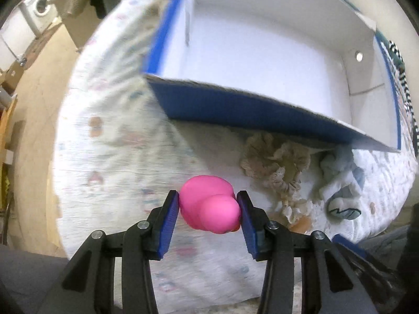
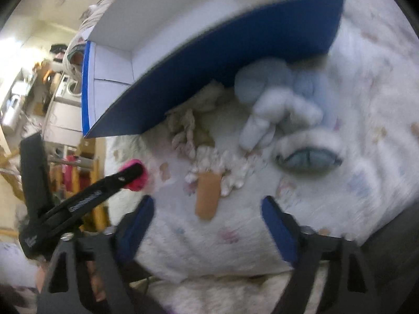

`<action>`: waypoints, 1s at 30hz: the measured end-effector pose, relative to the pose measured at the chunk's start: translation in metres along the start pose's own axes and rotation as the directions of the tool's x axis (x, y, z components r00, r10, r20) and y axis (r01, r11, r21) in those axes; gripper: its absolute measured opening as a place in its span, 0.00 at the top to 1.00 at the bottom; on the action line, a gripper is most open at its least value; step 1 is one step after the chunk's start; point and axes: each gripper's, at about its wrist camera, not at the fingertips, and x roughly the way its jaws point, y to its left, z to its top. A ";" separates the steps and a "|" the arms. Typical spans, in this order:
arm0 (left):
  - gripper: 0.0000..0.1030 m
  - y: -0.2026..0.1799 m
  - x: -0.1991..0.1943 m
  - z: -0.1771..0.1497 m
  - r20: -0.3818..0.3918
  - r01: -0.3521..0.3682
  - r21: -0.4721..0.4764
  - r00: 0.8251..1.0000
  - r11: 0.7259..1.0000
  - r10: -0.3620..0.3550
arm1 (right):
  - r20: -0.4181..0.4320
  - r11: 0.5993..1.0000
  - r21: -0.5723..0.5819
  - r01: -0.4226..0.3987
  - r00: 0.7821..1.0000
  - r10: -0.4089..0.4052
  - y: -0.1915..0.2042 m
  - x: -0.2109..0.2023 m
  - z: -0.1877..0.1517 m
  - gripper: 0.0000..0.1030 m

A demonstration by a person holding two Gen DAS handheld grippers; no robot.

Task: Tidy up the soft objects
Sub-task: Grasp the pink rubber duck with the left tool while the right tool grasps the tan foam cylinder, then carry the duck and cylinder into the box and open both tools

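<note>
The left gripper [image 1: 209, 210] is clamped on a pink rubber duck [image 1: 209, 204]; both blue pads touch its sides, and only a bit of its orange beak shows. In the right wrist view the duck is mostly hidden behind that gripper's black finger. The right gripper [image 2: 207, 209] has its jaws apart, with nothing between them, above the patterned white blanket [image 1: 110, 157]. A beige frilly cloth [image 1: 272, 162] and a pale blue plush toy [image 2: 277, 104] lie partly under the edge of the blue and white box [image 1: 235, 110], blurred.

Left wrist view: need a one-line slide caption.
Left hand-held gripper clamps a pink rubber duck above a printed white blanket, just short of the empty blue-and-white cardboard box.
</note>
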 end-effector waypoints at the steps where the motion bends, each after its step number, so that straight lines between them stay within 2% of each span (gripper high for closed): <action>1: 0.60 0.003 -0.007 -0.003 0.017 -0.004 -0.004 1.000 1.000 0.004 | -0.015 1.000 0.027 -0.005 1.000 0.005 -0.003 0.004 -0.001 0.26; 4: 0.60 0.008 -0.027 -0.012 0.049 -0.011 -0.013 0.999 1.000 0.012 | -0.055 0.996 0.090 -0.025 0.998 0.030 -0.011 0.014 -0.003 0.44; 10: 0.60 0.026 -0.037 -0.019 0.064 0.000 -0.043 0.998 0.999 0.003 | -0.075 0.995 0.095 -0.019 0.997 0.027 -0.001 0.031 -0.006 0.46; 13: 0.60 0.025 -0.038 -0.018 0.066 0.003 -0.051 0.998 0.999 0.000 | -0.071 0.997 0.082 0.006 0.997 0.000 -0.001 0.037 -0.006 0.51; 18: 0.60 0.042 -0.026 -0.007 0.057 0.010 -0.060 0.998 0.998 -0.006 | -0.076 0.997 0.076 0.000 0.997 0.006 0.001 0.049 -0.006 0.71; 19: 0.60 0.042 -0.026 -0.007 0.056 0.010 -0.060 0.998 0.998 -0.007 | -0.079 0.998 0.064 -0.007 0.997 0.012 0.003 0.048 -0.008 0.81; 22: 0.60 0.042 -0.025 -0.005 0.059 0.005 -0.058 0.998 0.998 -0.001 | -0.062 0.999 0.034 -0.028 0.998 0.030 0.010 0.042 -0.013 0.89; 30: 0.60 0.041 -0.026 -0.009 0.059 -0.008 -0.051 0.998 0.999 0.011 | 0.002 0.990 -0.083 -0.110 0.994 0.110 0.043 0.006 -0.017 0.90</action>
